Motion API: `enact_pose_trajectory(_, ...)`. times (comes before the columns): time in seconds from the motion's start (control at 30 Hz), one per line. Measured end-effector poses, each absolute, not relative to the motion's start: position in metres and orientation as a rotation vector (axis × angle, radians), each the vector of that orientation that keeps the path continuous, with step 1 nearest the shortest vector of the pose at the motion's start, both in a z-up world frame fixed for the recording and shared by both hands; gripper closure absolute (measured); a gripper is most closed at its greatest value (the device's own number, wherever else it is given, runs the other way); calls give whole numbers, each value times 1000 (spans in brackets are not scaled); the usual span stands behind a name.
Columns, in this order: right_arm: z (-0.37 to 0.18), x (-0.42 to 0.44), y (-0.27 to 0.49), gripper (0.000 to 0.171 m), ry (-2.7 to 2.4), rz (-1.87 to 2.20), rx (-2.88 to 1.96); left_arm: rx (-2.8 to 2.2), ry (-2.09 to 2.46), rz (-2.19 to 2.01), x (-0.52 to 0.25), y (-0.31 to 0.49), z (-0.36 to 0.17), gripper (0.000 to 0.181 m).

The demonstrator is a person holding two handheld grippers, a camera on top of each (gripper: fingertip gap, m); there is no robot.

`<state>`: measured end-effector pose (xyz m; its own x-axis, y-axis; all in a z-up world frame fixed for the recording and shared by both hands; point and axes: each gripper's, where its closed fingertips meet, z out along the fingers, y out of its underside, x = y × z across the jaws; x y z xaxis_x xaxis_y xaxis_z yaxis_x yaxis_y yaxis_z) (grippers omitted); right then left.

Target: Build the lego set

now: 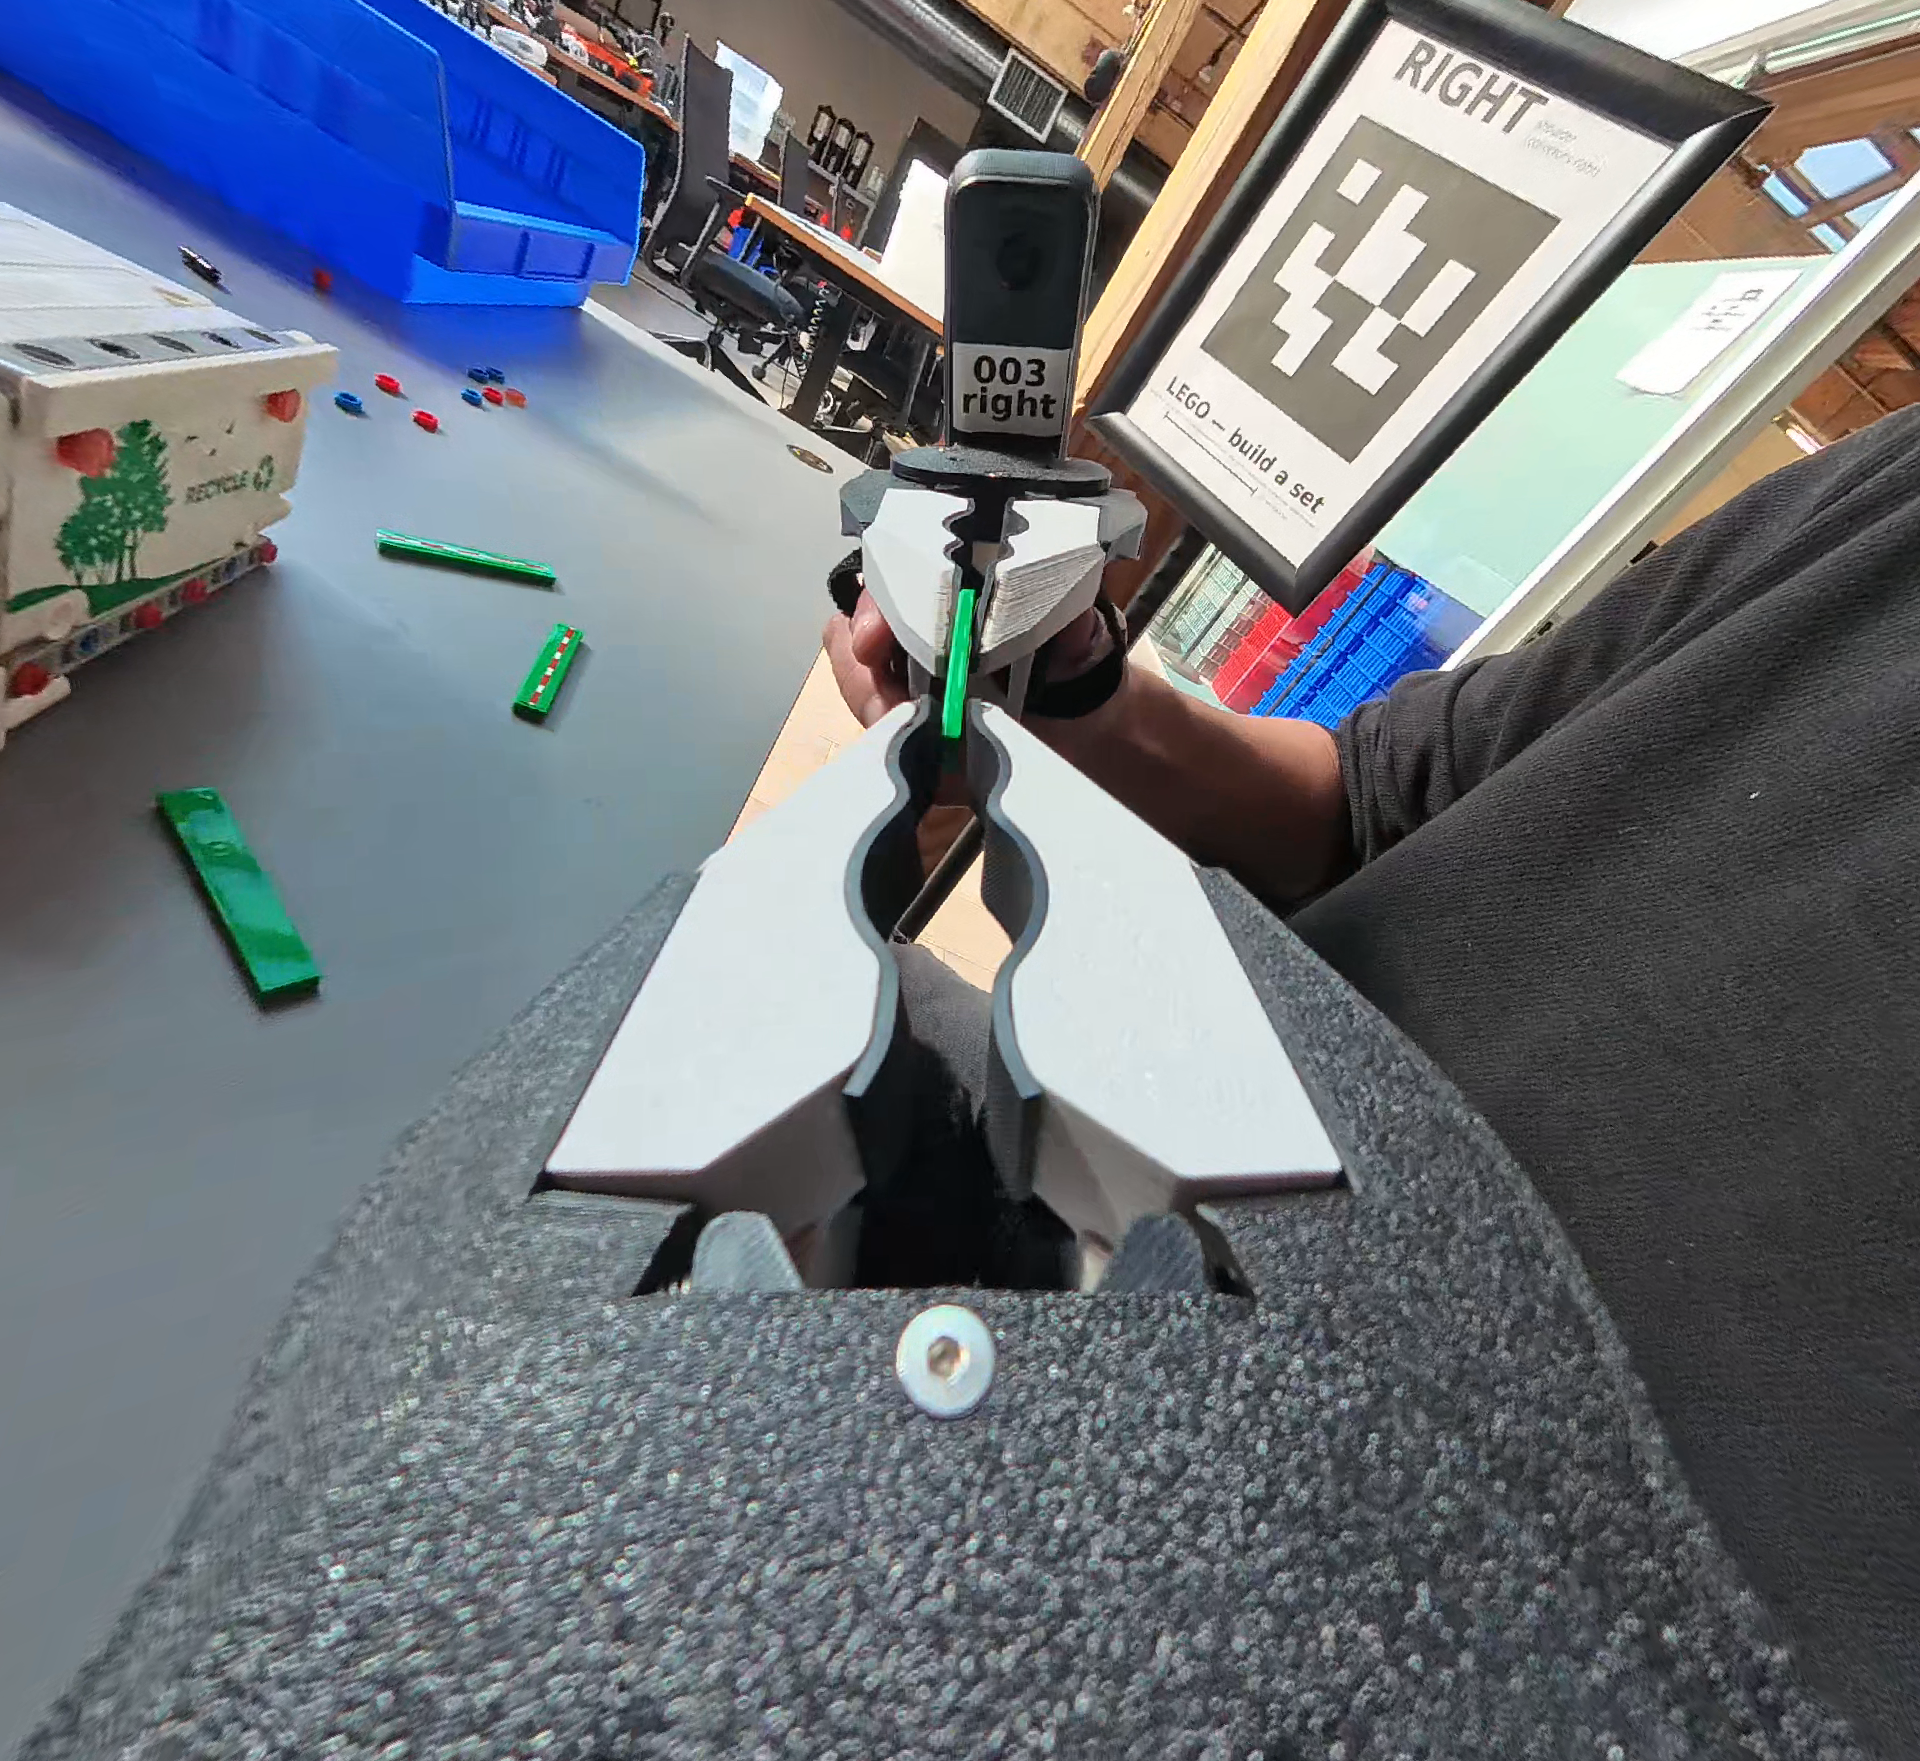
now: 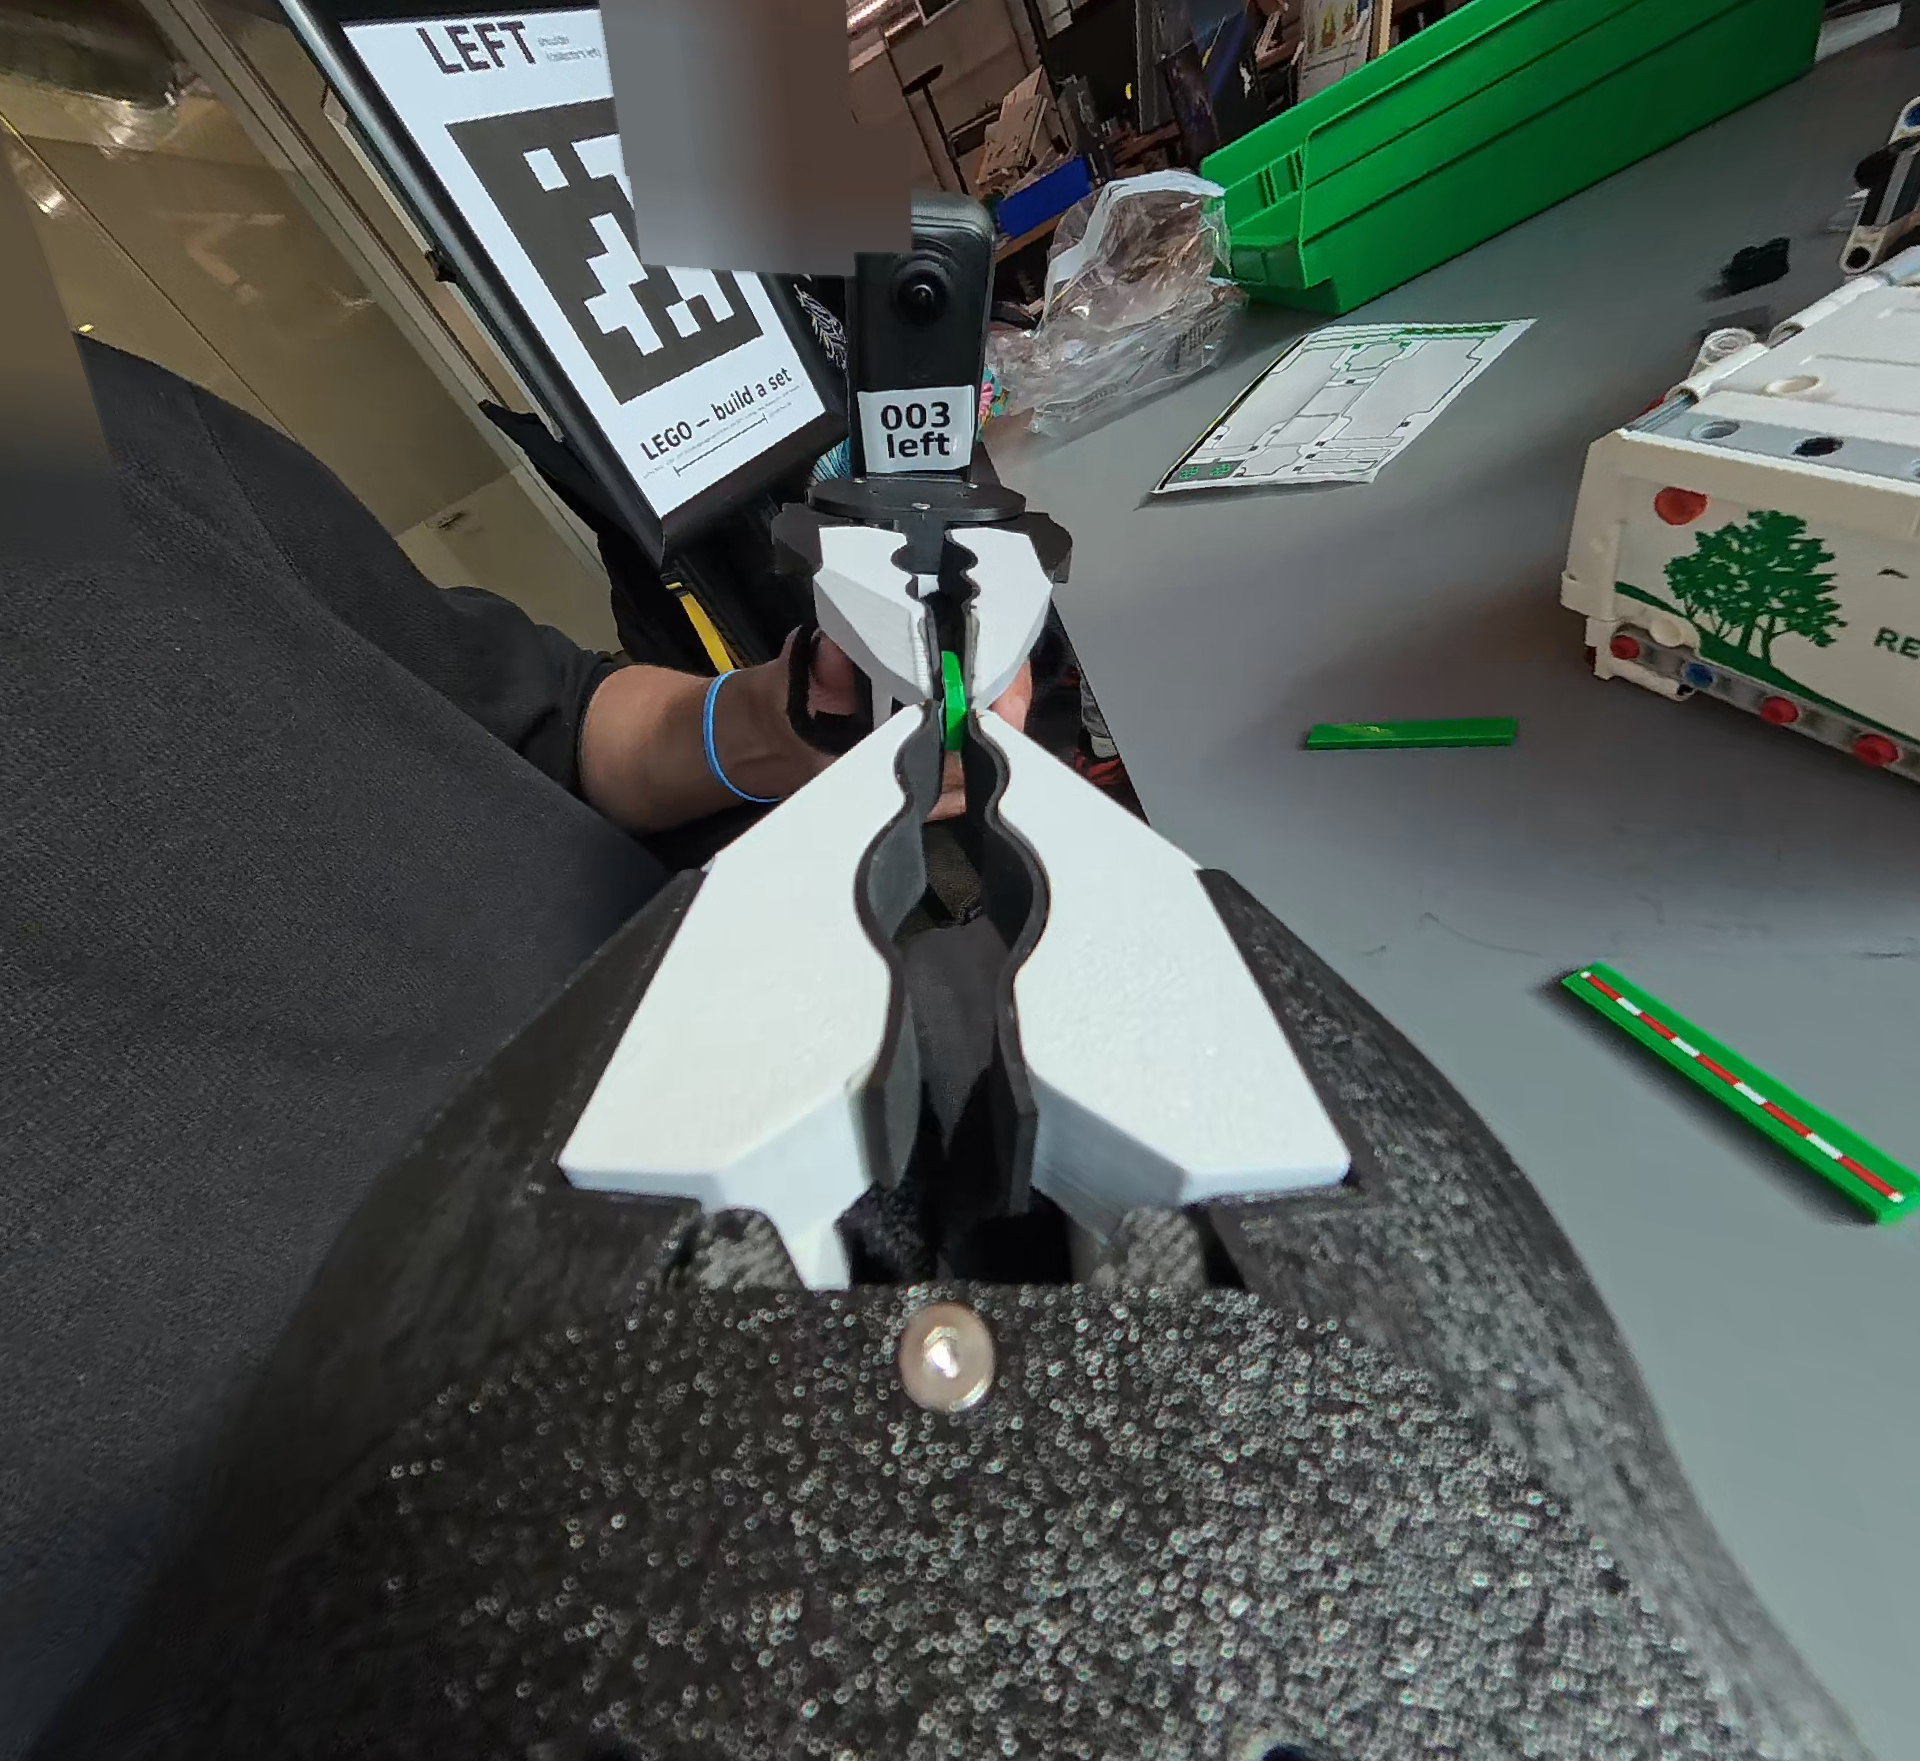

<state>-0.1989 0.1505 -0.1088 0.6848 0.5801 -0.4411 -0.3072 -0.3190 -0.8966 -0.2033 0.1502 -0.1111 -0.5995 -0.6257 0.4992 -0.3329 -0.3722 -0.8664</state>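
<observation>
My two grippers face each other tip to tip, off the table's near edge. A thin green Lego piece (image 1: 958, 662) stands on edge between them. My left gripper (image 1: 948, 724) is shut on its near end. My right gripper (image 1: 971, 584) is shut on its far end. In the right wrist view the same green piece (image 2: 951, 698) sits in my right gripper (image 2: 951, 724), with the left gripper (image 2: 940, 631) closed on its other end. A white Lego truck body with a green tree print (image 1: 135, 485) stands on the grey table (image 1: 468, 828); it also shows in the right wrist view (image 2: 1745, 589).
Loose green tiles lie on the table (image 1: 237, 890) (image 1: 464, 558) (image 1: 548, 672), two also in the right wrist view (image 2: 1410, 732) (image 2: 1740, 1088). Small red and blue round pieces (image 1: 457, 397), a blue bin (image 1: 312, 101), a green bin (image 2: 1538, 101), an instruction sheet (image 2: 1340, 407) and a plastic bag (image 2: 1122, 309) sit farther back. My two grippers' fingertips are within a few centimetres of each other.
</observation>
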Motion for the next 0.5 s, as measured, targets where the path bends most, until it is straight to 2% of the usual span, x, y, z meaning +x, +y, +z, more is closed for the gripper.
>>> enact_pose_trajectory(0.2, -102, -197, 145, 156, -211, 967, -1615, -1309, 1586, -2178, -204, 150, -109, 180)
enact_pose_trajectory(0.4, -102, -199, 148, 158, -197, 958, -1613, -1297, 1564, -2212, -206, 149, -106, 180)
enact_pose_trajectory(0.43, -102, -199, 148, 166, -197, 959, -1606, -1290, 1578, -2212, -206, 147, -106, 180)
enact_pose_trajectory(0.5, -100, -200, 147, 169, -189, 982, -1588, -1274, 1593, -2196, -207, 146, -106, 180)
